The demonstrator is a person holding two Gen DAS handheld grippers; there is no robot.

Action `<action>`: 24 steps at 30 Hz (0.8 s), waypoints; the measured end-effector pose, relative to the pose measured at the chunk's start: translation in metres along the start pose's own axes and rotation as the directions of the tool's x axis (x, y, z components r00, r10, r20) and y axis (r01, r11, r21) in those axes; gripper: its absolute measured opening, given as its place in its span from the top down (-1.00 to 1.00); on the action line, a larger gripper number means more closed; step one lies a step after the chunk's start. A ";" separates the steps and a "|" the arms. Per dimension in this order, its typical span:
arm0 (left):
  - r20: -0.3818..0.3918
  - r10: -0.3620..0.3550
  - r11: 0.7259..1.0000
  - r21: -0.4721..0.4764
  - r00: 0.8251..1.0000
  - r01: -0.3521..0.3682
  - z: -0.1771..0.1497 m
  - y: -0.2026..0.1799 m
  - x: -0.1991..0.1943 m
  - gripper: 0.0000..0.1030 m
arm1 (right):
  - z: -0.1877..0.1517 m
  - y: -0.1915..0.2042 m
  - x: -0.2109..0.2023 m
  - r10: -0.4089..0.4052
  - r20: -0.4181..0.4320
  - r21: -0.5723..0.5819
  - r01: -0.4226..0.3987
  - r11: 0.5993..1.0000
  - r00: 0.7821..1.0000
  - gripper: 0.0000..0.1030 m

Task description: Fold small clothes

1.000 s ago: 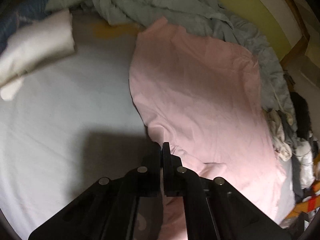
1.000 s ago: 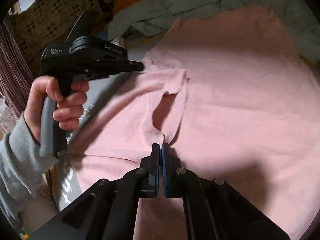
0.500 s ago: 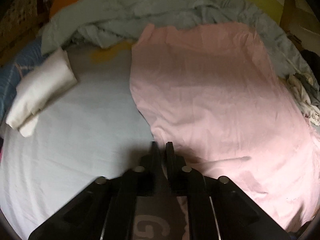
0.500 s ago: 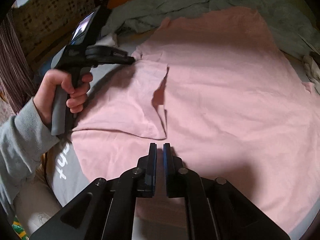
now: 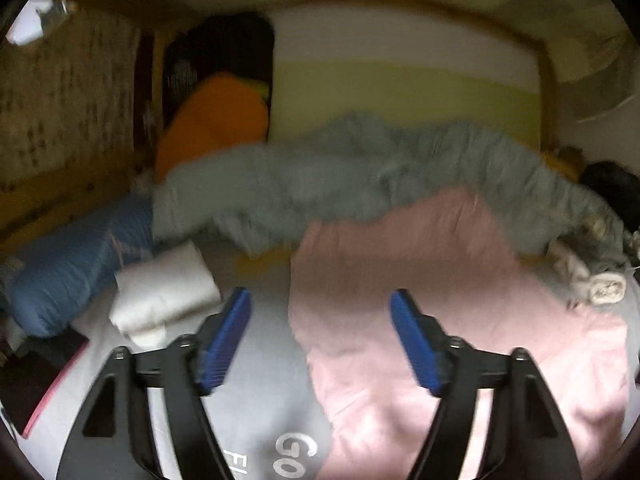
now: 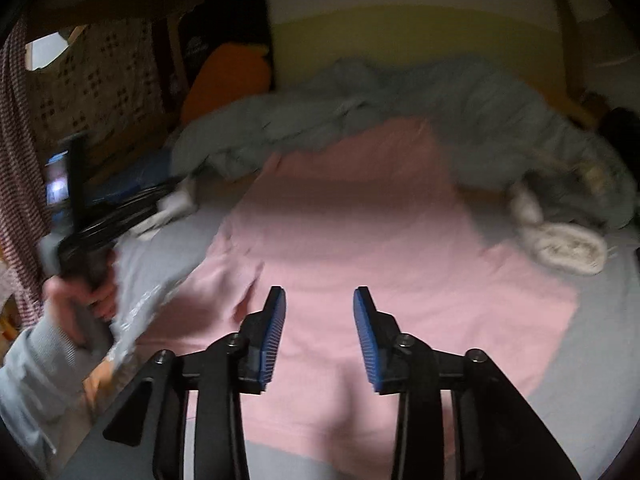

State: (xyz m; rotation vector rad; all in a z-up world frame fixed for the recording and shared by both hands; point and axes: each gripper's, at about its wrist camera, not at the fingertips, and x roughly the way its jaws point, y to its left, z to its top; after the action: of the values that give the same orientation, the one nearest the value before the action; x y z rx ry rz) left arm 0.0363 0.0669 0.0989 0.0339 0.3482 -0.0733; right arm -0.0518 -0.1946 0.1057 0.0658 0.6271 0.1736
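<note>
Both hand-held grippers, left [image 5: 320,336] and right [image 6: 320,336], stand wide open and hold nothing. Ahead of and below them the pink shirt [image 6: 360,232] lies on the bed [image 5: 256,360] with its left sleeve [image 6: 224,276] folded inward; the remaining folds look undone. A folded white garment [image 5: 164,288] lies ahead-left of the left one. Half a second ago both were nearly closed just over the cloth; now they sit higher.

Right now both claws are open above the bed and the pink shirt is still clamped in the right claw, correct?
Not quite. Both claws are open, but the right claw holds nothing: in the right wrist view the pink shirt lies flat on the bed beneath its parted jaws. The left claw is empty too.
</note>
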 end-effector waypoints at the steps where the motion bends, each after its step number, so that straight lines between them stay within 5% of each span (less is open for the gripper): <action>1: 0.046 0.003 1.000 -0.004 0.999 -0.003 0.002 -0.004 -0.012 -0.52 | 0.001 -0.010 -0.010 -0.013 0.020 0.000 0.013 1.000 1.000 0.14; 6: 0.130 0.023 0.999 -0.026 0.991 -0.020 -0.001 -0.026 -0.037 -0.75 | 0.011 -0.055 -0.037 -0.134 0.132 -0.028 0.139 0.990 0.982 0.09; 7: 0.144 0.011 0.999 -0.037 0.990 -0.006 -0.003 -0.032 -0.043 -0.97 | 0.010 -0.068 -0.042 -0.169 0.170 -0.008 0.173 0.985 0.971 0.05; 11: 0.181 -0.057 0.998 -0.010 0.982 0.059 -0.008 -0.061 -0.064 -1.00 | 0.005 -0.098 -0.062 -0.297 0.289 0.082 0.285 0.955 0.910 -0.40; 15: 0.215 -0.074 0.997 0.040 0.974 0.067 -0.011 -0.091 -0.077 -1.00 | 0.014 -0.119 -0.069 -0.242 0.292 0.121 0.215 0.969 0.925 -0.42; 24: 0.190 -0.151 0.988 0.055 0.970 0.143 -0.015 -0.156 -0.058 -1.00 | 0.028 -0.139 -0.053 -0.251 0.271 0.073 0.240 0.968 0.929 -0.43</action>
State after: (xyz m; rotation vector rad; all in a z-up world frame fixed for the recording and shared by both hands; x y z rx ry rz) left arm -0.0353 -0.0839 0.1012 0.0408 0.1542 -0.2292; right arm -0.0580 -0.3410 0.1432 0.0474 0.3525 -0.0913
